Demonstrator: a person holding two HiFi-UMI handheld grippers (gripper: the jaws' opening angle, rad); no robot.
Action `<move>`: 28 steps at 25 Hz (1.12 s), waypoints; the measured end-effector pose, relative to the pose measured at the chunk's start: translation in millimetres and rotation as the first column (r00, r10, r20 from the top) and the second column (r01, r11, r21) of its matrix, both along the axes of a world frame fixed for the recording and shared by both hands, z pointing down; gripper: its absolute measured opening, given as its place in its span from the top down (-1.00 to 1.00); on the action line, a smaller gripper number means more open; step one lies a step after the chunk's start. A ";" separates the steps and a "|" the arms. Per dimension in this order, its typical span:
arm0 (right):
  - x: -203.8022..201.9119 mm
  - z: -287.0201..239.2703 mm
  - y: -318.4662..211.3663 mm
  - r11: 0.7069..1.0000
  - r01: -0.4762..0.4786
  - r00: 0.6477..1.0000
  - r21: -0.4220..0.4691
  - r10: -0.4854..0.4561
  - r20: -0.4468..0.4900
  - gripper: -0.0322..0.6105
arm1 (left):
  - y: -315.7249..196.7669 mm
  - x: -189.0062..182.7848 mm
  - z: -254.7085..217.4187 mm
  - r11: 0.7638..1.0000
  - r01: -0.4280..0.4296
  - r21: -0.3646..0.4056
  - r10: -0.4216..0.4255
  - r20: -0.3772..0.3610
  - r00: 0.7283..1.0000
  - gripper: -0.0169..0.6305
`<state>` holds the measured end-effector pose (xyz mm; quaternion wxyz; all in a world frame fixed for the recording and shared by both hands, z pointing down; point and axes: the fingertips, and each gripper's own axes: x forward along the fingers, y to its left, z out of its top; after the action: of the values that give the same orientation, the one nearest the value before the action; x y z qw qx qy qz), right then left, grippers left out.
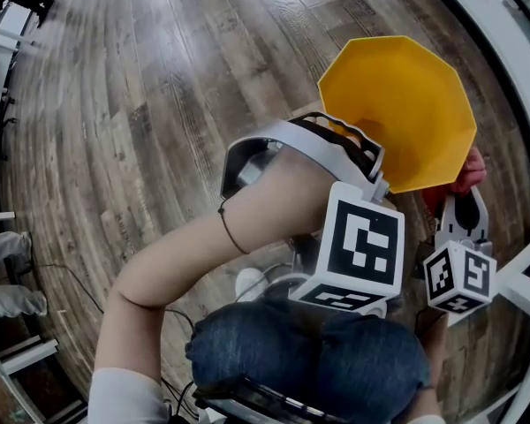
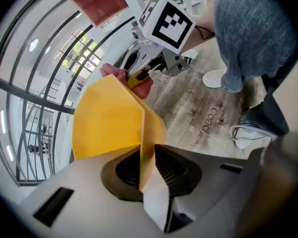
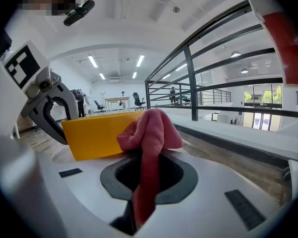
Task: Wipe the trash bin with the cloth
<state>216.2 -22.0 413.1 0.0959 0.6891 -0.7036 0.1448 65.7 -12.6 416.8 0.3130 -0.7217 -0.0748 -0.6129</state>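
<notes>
Bin lifted, cloth at its right side, wipe barely begun.
Your left gripper [image 2: 148, 170] pinches the near wall of the yellow bin [image 1: 397, 104] between its fingers and holds it tilted above the wooden floor [image 1: 159, 78]. Your right gripper [image 3: 146, 175] has its fingers pressed on the red cloth [image 3: 149, 128]. By the look of it, nearly all the wiping is left. The head view hides most of the cloth behind the bin, while the right gripper view shows it bunched right at the outside wall.

left tongs [image 2: 148, 167]: white shell, black pads | jeans [image 1: 309, 360]: blue | sleeve [image 1: 128, 400]: white
</notes>
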 end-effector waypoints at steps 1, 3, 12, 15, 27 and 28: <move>1.1 0.8 1.0 1.000 -0.005 1.000 -0.005 0.005 -0.001 0.74 | -1.0 0.7 -1.5 1.000 0.007 -0.002 -0.007 -0.010 1.000 0.75; 3.8 1.3 4.0 1.000 -0.019 1.000 -0.012 0.019 -0.010 0.74 | -2.8 1.3 -5.4 1.000 0.024 -0.006 -0.024 -0.033 0.999 0.72; 10.9 -67.3 5.3 0.995 0.016 0.993 0.097 -0.004 -0.121 0.74 | -0.3 -4.1 -21.3 0.986 0.117 -0.122 -0.140 -0.197 0.970 0.70; 2.6 -85.2 1.6 0.991 0.062 0.989 0.118 -0.045 -0.144 0.74 | -0.1 -4.2 -27.6 0.985 0.119 -0.123 -0.146 -0.240 0.960 0.70; -26.6 -68.4 -3.7 0.979 0.202 0.943 -0.037 -0.205 -0.261 0.74 | -3.4 -26.3 -37.8 0.957 0.186 -0.224 -0.263 -0.394 0.881 0.70; -28.2 -68.2 -4.5 0.976 0.211 0.939 -0.045 -0.216 -0.267 0.74 | -5.3 -28.0 -39.2 0.951 0.192 -0.241 -0.281 -0.422 0.862 0.70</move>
<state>188.0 -26.6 344.9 0.2118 0.6213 -0.7532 0.0436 37.7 -18.0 377.6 0.1731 -0.8743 0.0310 -0.4524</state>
